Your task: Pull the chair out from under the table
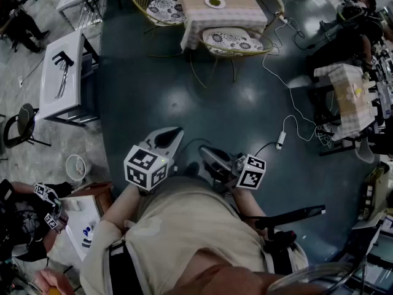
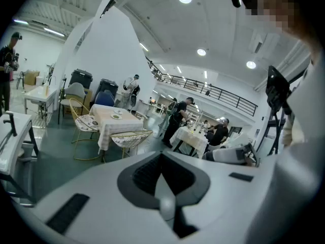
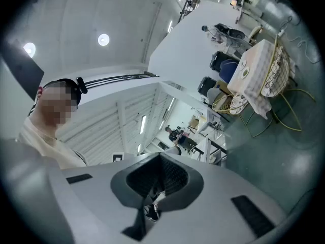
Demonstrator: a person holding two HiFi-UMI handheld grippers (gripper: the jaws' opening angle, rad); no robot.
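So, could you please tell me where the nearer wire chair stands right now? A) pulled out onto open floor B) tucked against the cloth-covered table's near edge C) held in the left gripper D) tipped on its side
B: the head view shows the wire chair tucked at the near edge of the table.

A white cable trails over the dark green floor, a white washbasin with a black tap stands at the left, and a round white bucket sits near it.
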